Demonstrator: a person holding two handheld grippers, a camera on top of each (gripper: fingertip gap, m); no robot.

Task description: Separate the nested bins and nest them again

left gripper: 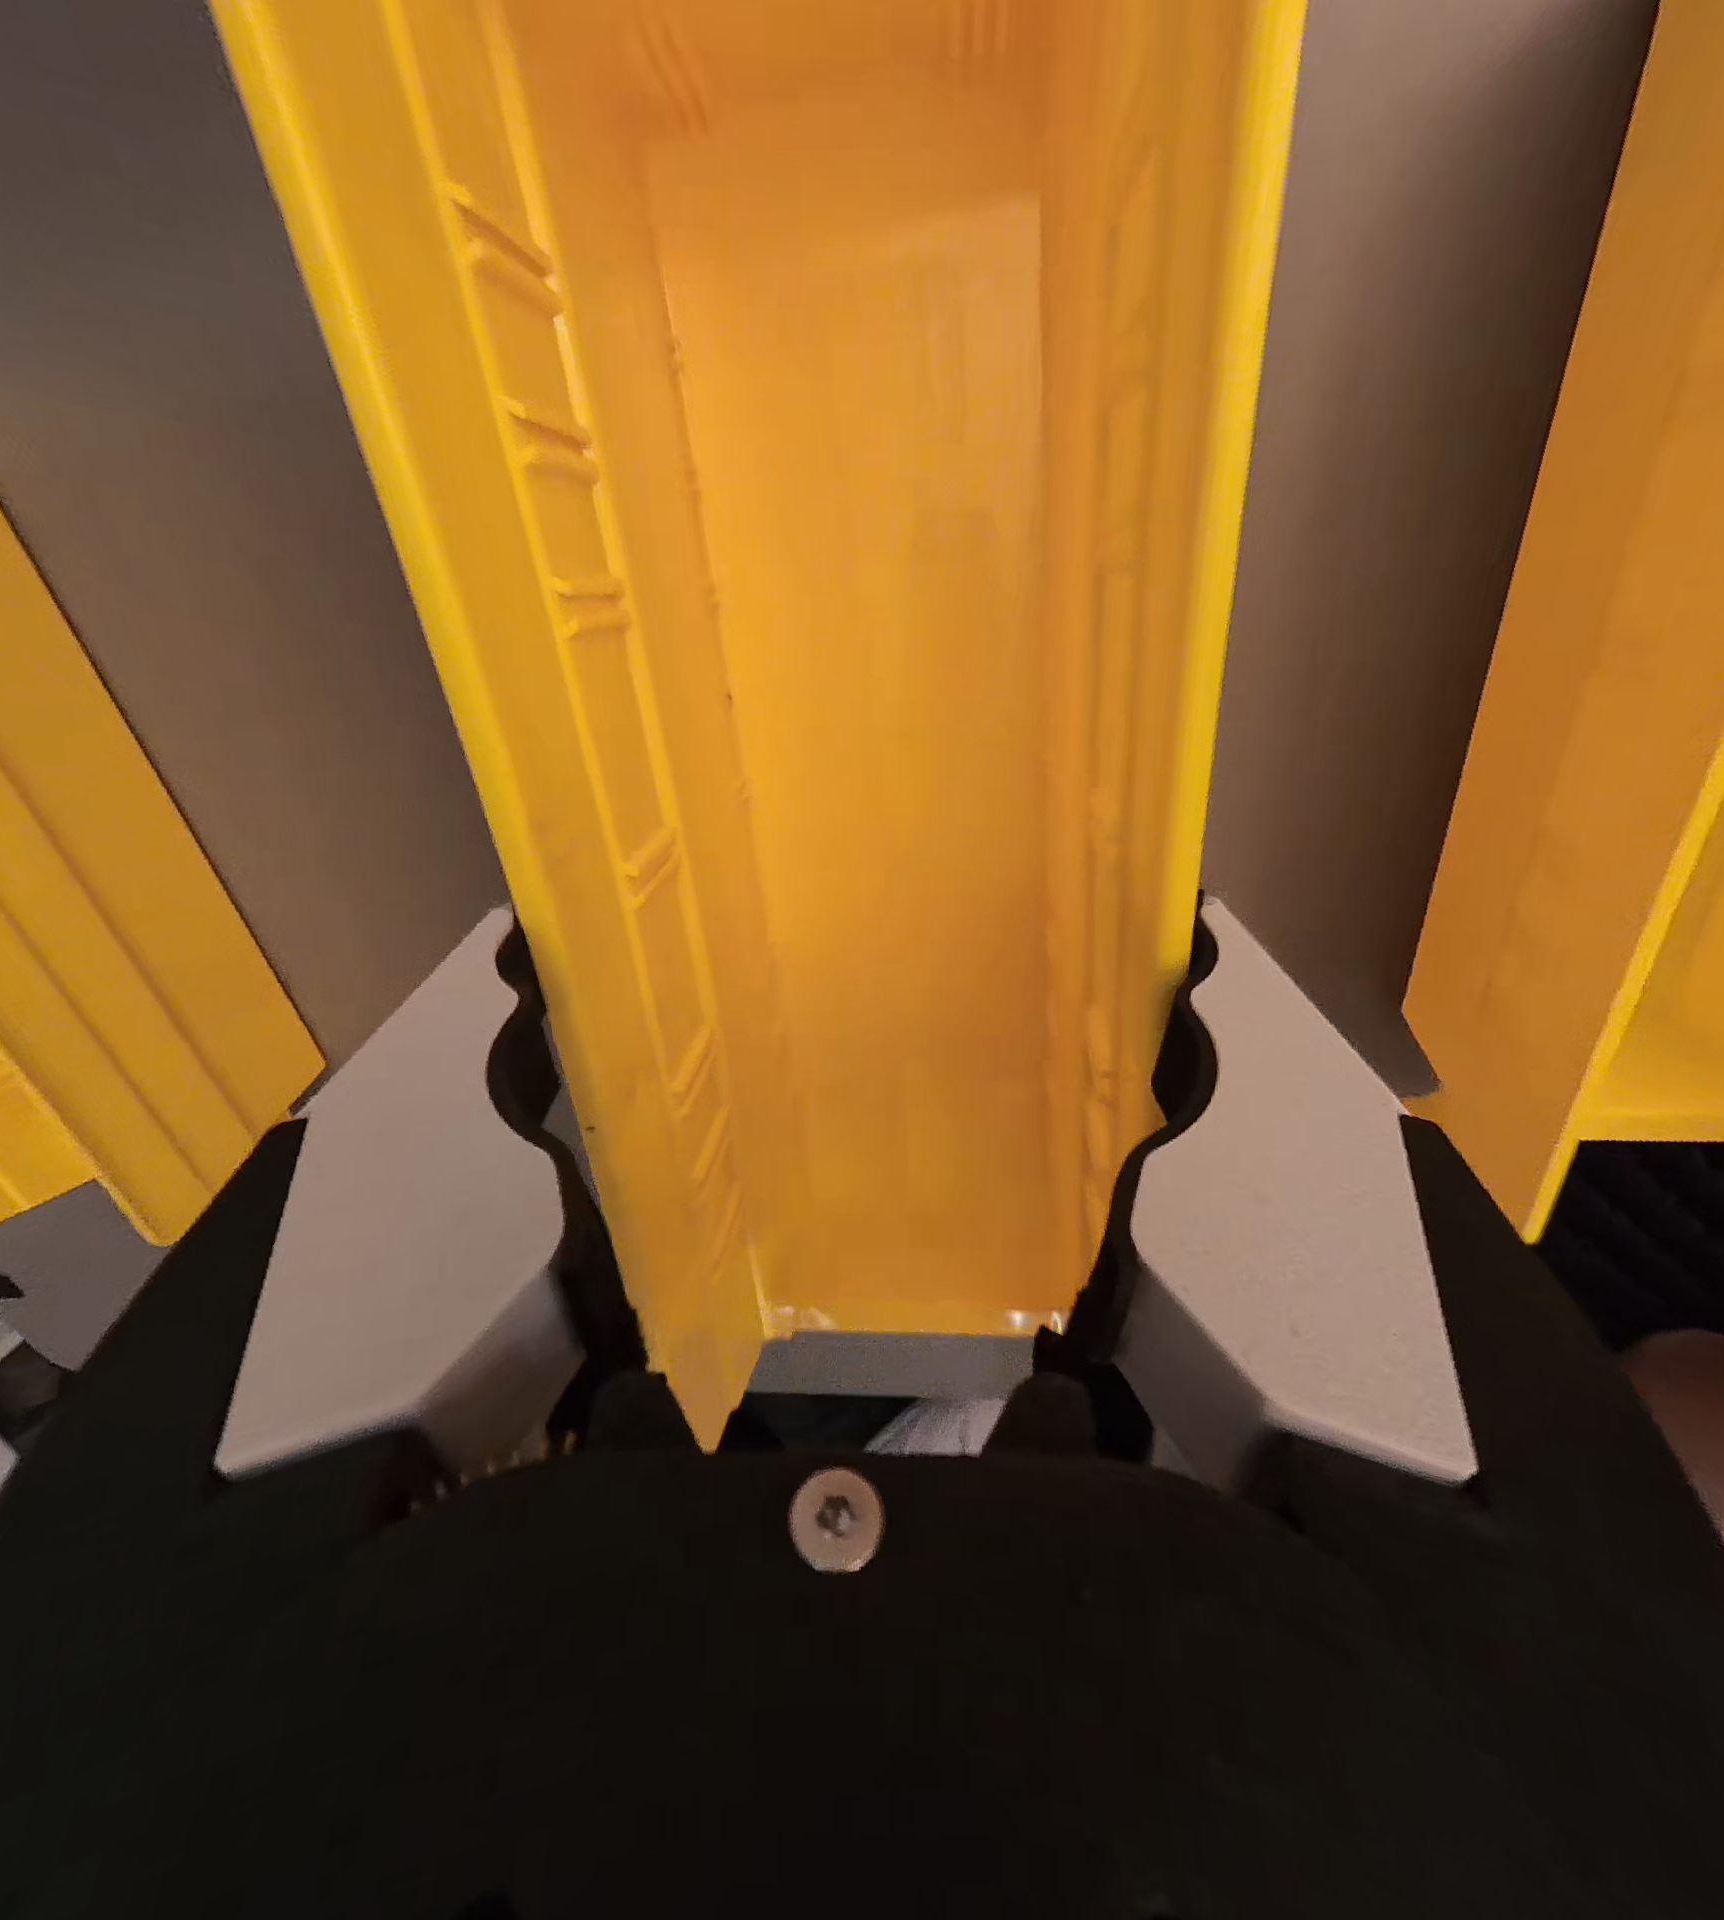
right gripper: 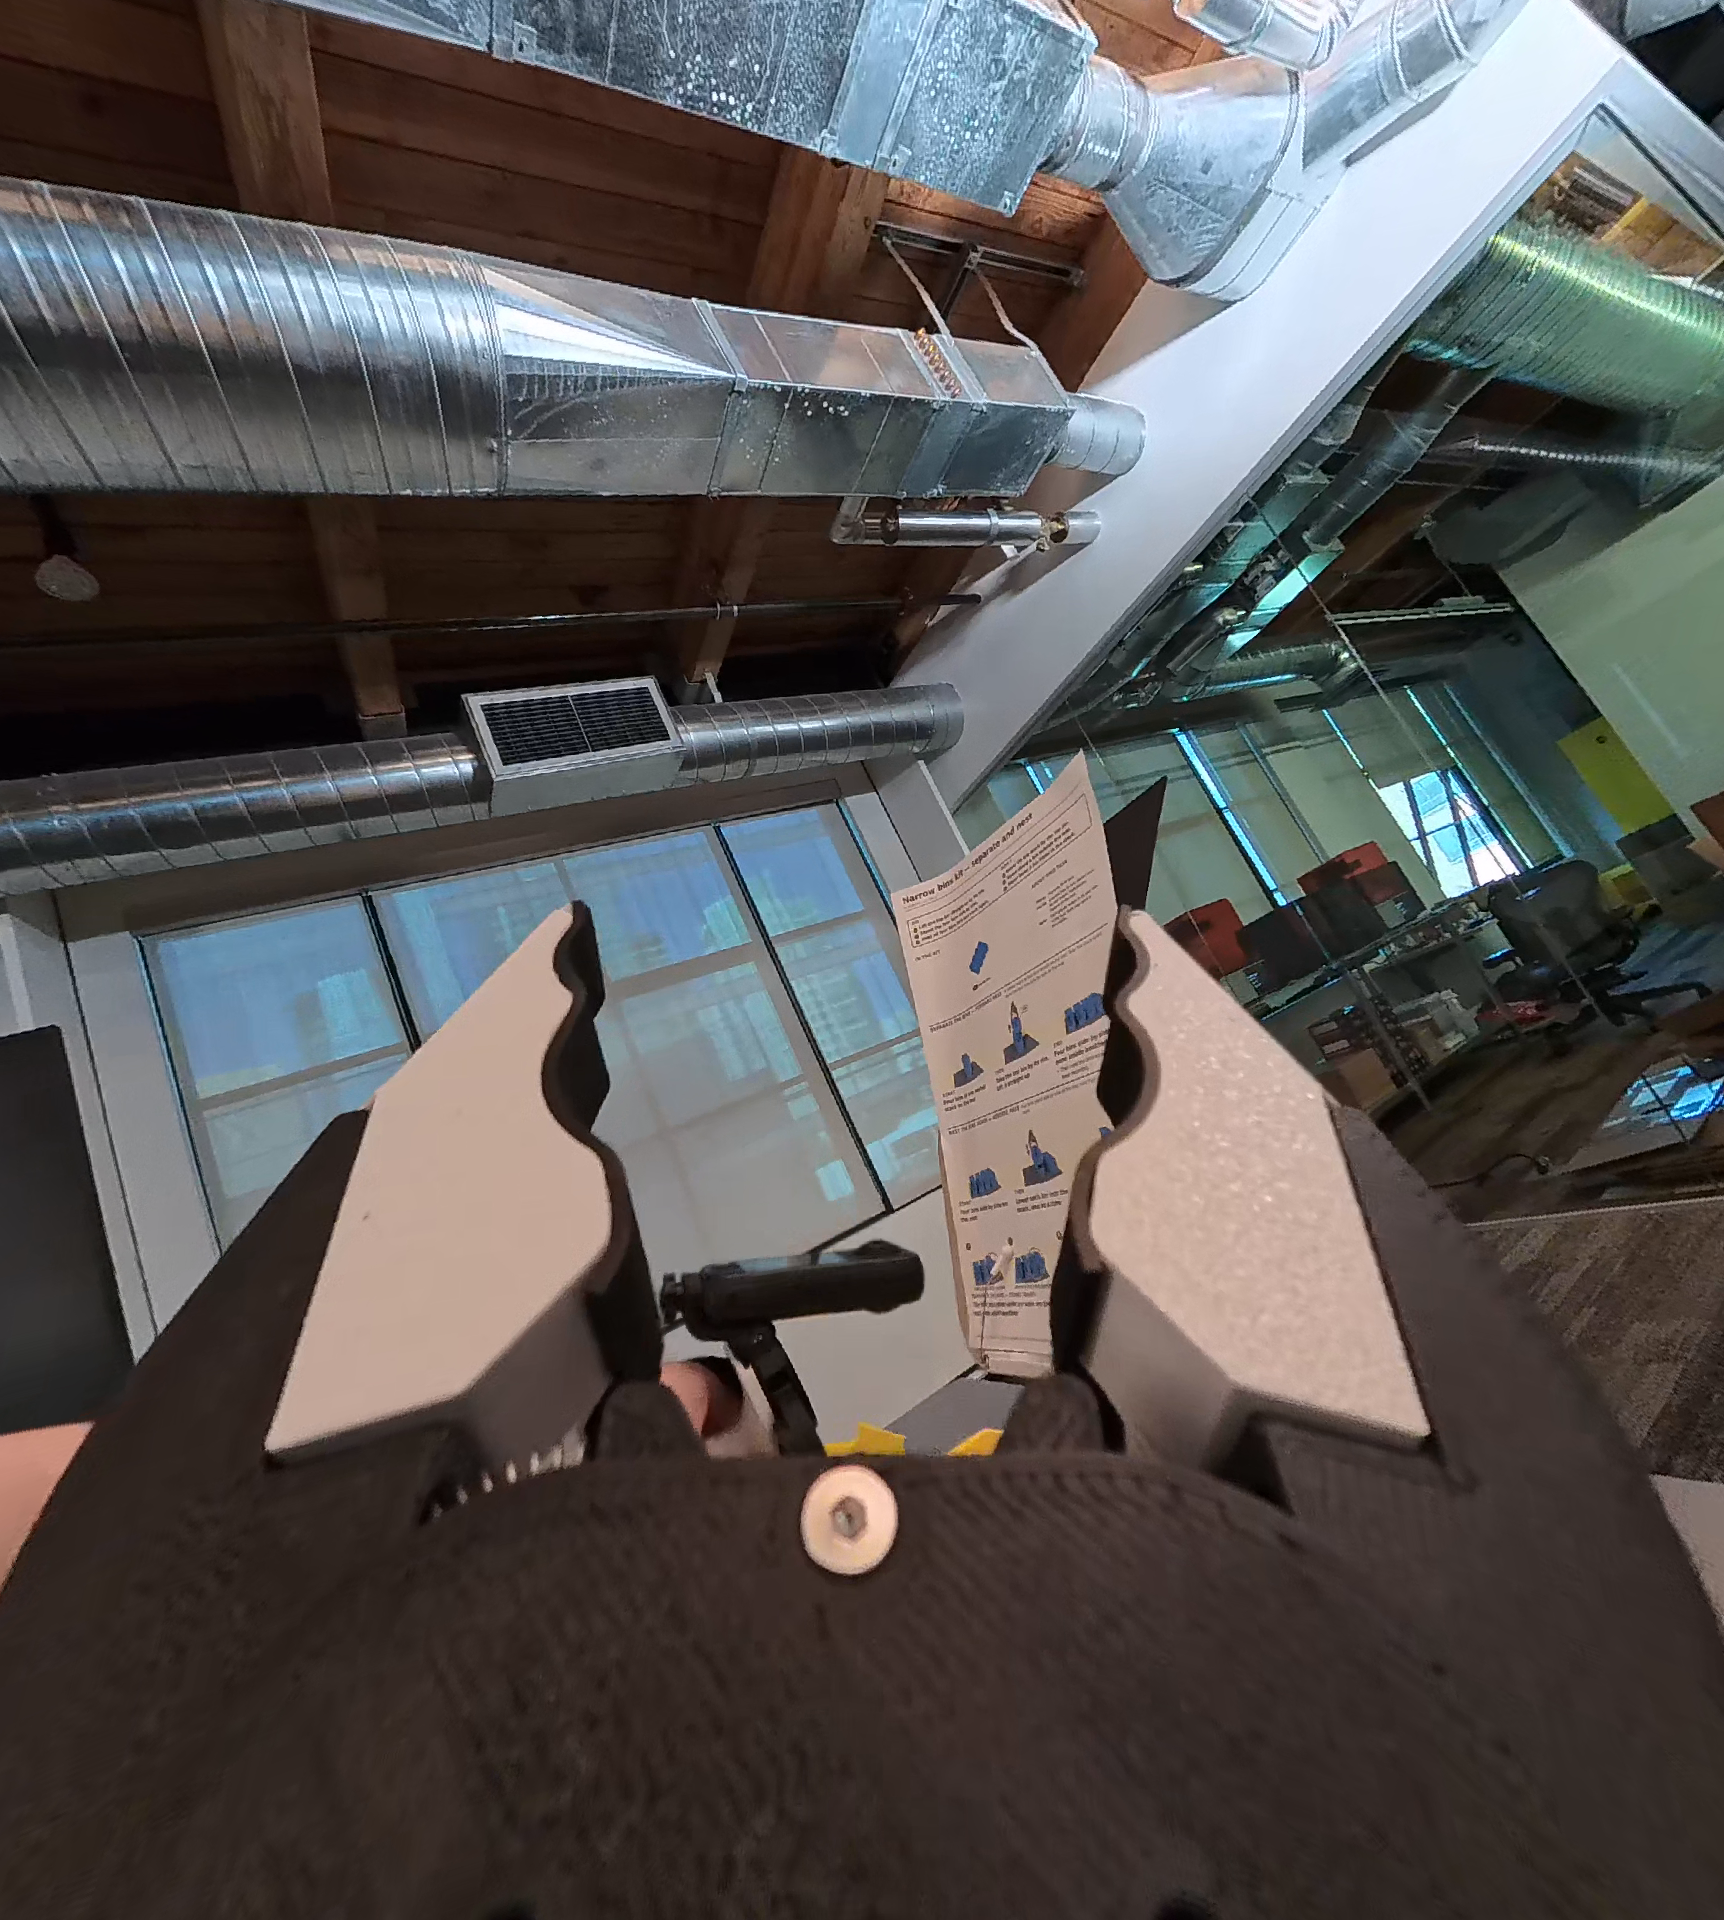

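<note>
The left gripper clamps a long, narrow yellow plastic bin across its width, both wavy black pads pressed against its outer walls. The bin runs straight away from the camera, open side up, its ribbed rim and orange-lit floor in plain sight. Two more yellow plastic bins lie on the grey table: one to the left, one to the right, each apart from the held bin.

The right gripper points upward, fingers spread wide on nothing. Beyond it stand a printed instruction sheet, tall windows and silver ceiling ducts.
</note>
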